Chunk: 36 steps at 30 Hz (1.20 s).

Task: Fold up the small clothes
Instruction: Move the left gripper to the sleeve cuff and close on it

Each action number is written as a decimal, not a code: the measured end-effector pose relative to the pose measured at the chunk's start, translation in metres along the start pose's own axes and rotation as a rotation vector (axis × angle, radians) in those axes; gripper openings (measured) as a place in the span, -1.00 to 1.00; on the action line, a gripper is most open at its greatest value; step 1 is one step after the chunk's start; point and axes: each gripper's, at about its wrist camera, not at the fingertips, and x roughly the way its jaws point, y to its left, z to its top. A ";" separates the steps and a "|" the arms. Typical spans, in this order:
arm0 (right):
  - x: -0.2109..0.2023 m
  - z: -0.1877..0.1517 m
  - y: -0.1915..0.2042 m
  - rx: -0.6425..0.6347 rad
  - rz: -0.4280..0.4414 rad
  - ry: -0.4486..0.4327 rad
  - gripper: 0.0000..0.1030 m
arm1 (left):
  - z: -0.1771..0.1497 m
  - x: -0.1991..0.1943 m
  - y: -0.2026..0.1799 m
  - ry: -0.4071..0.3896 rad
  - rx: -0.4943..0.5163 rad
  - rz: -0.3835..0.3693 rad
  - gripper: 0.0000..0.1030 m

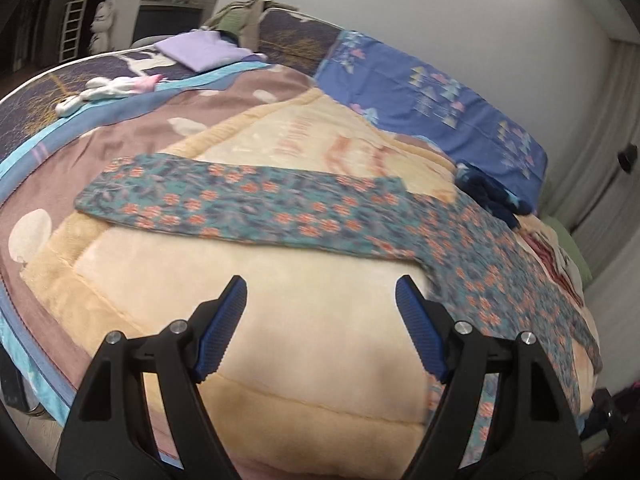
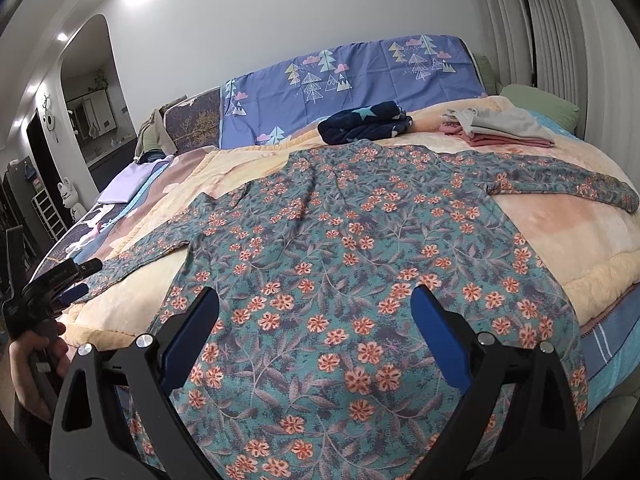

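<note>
Left tool [image 1: 321,294] agape, seemingly clear of sleeve [image 1: 240,204].

A cream blanket [image 2: 568,240] covers the bed beneath a blue tree-print pillow [image 2: 360,76].

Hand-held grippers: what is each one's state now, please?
Left hand-held gripper: open, holding nothing.
Right hand-held gripper: open, holding nothing, above the floral shirt.

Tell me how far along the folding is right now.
Done: folded piles sit at the far side, a navy starred one and a grey-and-pink stack. In hand: the floral top lies spread flat on the cream blanket, sleeves out, no fold made. The left gripper and right gripper are open, holding nothing. Left: fold its sleeves and body.
</note>
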 end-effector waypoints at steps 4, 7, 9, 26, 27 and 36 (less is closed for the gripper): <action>0.000 -0.001 -0.005 0.016 -0.002 0.003 0.88 | 0.019 0.006 0.054 -0.028 -0.154 0.042 0.50; 0.001 -0.002 -0.007 0.014 -0.008 0.009 0.88 | 0.033 0.014 0.107 -0.010 -0.349 0.022 0.48; 0.001 -0.002 -0.009 0.014 -0.011 0.015 0.88 | 0.039 0.019 0.139 0.002 -0.460 0.005 0.48; 0.004 -0.001 -0.013 0.031 -0.016 0.018 0.88 | 0.049 0.047 0.209 0.018 -0.703 0.017 0.35; 0.003 -0.001 -0.013 0.032 -0.017 0.015 0.88 | 0.051 0.050 0.211 0.023 -0.707 0.028 0.29; -0.001 -0.002 -0.018 0.042 -0.016 0.011 0.88 | 0.056 0.061 0.223 0.023 -0.731 0.072 -0.37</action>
